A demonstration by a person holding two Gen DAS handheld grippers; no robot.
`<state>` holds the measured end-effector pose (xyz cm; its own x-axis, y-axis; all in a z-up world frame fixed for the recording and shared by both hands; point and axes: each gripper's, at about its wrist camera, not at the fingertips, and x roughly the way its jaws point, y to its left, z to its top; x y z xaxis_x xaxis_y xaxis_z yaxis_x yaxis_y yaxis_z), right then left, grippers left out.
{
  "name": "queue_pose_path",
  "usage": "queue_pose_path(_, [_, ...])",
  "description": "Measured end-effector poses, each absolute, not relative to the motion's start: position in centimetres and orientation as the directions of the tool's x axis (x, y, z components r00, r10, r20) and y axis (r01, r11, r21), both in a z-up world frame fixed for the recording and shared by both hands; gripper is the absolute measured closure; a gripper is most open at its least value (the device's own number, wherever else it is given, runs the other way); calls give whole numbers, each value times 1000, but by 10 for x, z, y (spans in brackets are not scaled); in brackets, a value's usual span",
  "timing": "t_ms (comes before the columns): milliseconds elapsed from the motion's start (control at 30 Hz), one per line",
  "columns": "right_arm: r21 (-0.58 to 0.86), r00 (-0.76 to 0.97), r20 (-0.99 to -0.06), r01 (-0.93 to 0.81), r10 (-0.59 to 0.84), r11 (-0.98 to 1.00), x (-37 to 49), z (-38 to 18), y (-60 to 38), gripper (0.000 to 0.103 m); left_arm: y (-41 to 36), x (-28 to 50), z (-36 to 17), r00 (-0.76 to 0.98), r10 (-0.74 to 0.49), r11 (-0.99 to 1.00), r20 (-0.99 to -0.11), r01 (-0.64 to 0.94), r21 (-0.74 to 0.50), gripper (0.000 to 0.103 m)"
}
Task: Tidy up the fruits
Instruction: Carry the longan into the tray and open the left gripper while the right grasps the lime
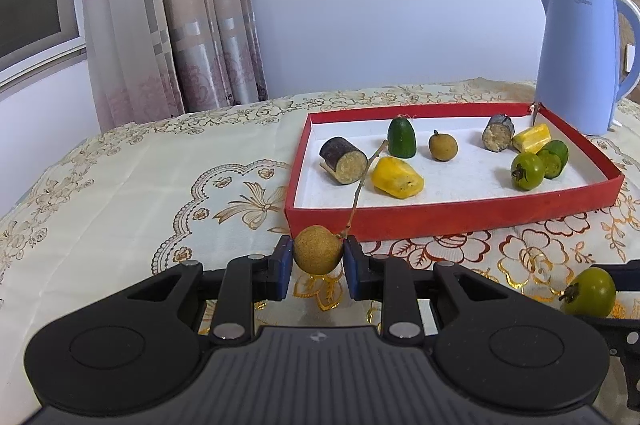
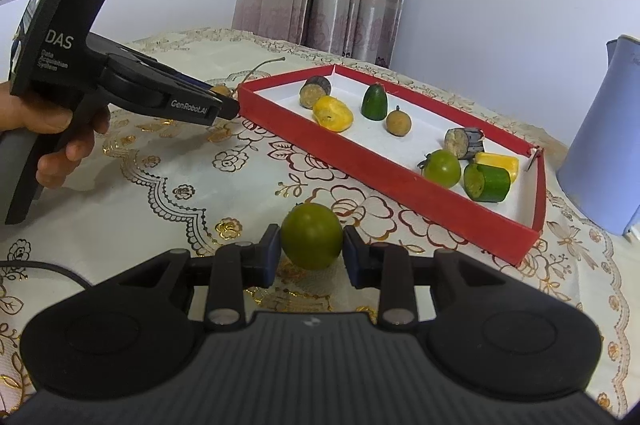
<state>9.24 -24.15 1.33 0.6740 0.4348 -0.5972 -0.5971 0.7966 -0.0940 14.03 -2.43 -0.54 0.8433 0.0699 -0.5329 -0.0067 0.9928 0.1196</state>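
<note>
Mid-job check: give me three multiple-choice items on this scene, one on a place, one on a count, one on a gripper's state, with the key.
1. Where is the blue kettle?
A. inside the red tray
B. behind the red tray's far right corner
C. on the floor

2. How many yellow pieces lie in the tray?
A. two
B. four
C. none

3. What does the left gripper hold?
A. nothing
B. a sugarcane piece
C. a brown longan with a twig

Key: 1 B, the kettle stands on the cloth beyond that corner. 2 A, one near the front left, one at the far right. 3 C, both pads press the longan's sides.
</note>
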Motion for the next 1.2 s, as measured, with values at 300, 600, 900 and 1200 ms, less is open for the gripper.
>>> queue_pose_path(300, [-80,676,-591,-592,441,802,92,15,-245,72,-35,155,6,837,63,993,-543,3,119,77])
queue_pose_path(600, [-64,683,-585,-577,437,814,94,17,-248,72,-69,194,20,845,39,990,-534,38,133,77])
queue_pose_path(900, [-59,688,-578,-572,439,818,93,19,-251,72,-110,231,15,843,50,981,-535,60,186,77])
queue_pose_path(1200, [-62,687,-579,-574,439,817,91,20,-250,72,-119,257,2,828,89,977,-554,35,210,77])
